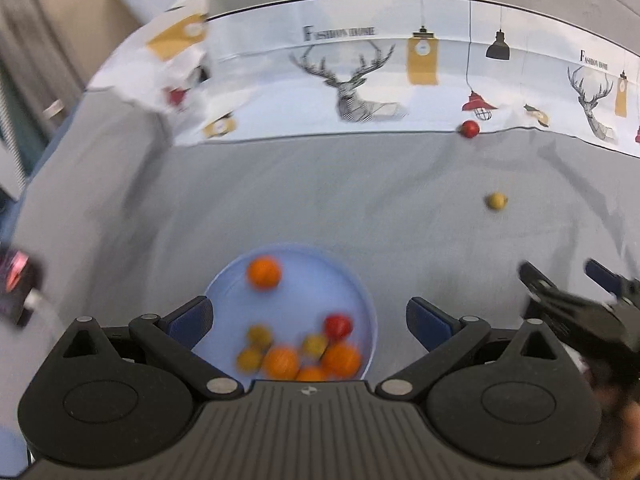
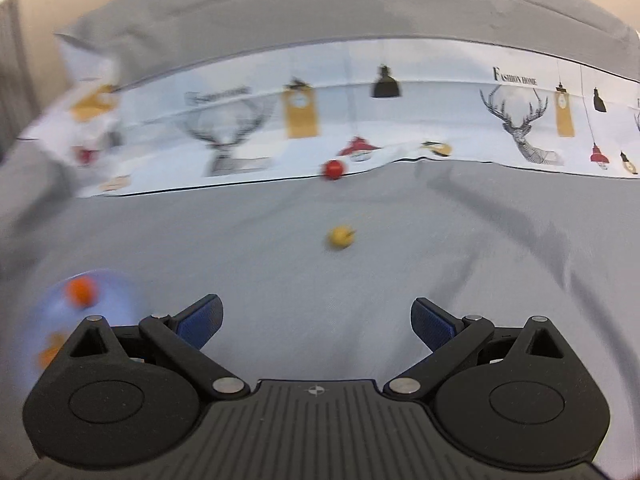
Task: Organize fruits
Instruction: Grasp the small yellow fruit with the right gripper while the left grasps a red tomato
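A pale blue round tray [image 1: 362, 292] lies on the grey bedsheet and holds several orange, yellow and red fruits, such as an orange [image 1: 264, 273]. My left gripper [image 1: 309, 318] is open and empty just above the tray's near side. A yellow fruit [image 1: 496, 201] and a red fruit [image 1: 470, 129] lie loose on the sheet beyond. My right gripper [image 2: 316, 322] is open and empty, with the yellow fruit [image 2: 340, 237] and the red fruit [image 2: 333, 169] straight ahead of it. The tray [image 2: 116, 284] shows blurred at the left of the right wrist view. The right gripper also shows in the left wrist view [image 1: 568, 276].
A white printed cloth [image 1: 360, 80] with deer and lamp drawings runs across the far side of the bed, crumpled at its left end [image 1: 180, 60]. A dark device with a white cable [image 1: 20, 284] lies at the left edge. Grey sheet [image 2: 320, 272] spreads between the gripper and the loose fruits.
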Action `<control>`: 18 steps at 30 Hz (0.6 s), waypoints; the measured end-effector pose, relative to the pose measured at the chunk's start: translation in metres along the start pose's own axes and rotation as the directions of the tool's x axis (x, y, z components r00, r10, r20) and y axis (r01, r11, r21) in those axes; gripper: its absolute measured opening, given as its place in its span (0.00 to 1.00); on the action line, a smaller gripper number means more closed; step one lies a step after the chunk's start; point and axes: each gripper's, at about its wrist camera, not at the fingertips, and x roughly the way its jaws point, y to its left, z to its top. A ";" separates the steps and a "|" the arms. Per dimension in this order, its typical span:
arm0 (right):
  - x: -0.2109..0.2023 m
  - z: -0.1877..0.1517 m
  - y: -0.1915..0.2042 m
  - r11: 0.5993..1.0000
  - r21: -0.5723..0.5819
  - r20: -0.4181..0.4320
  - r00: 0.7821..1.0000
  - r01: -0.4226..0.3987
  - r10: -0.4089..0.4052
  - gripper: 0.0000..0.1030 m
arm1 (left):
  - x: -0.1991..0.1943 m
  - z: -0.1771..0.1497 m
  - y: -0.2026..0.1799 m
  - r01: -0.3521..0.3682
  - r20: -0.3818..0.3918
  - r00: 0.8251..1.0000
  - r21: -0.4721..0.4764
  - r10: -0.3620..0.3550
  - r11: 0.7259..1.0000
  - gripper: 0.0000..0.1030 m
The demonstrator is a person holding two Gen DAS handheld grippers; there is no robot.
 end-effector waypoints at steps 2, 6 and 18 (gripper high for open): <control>0.049 0.011 -0.014 0.999 0.007 -0.012 0.999 0.032 -0.032 0.97 | 0.019 0.023 -0.015 0.030 -0.003 1.000 0.007 -0.030 1.000 1.00; 0.128 0.023 -0.029 0.998 0.022 -0.015 0.998 0.054 -0.054 0.94 | 0.064 0.065 -0.048 0.024 0.017 1.000 0.030 -0.024 0.999 1.00; 0.152 0.016 -0.095 0.971 0.131 0.058 0.976 0.201 -0.210 0.29 | 0.202 0.168 -0.151 0.162 0.021 0.986 0.084 -0.164 0.983 1.00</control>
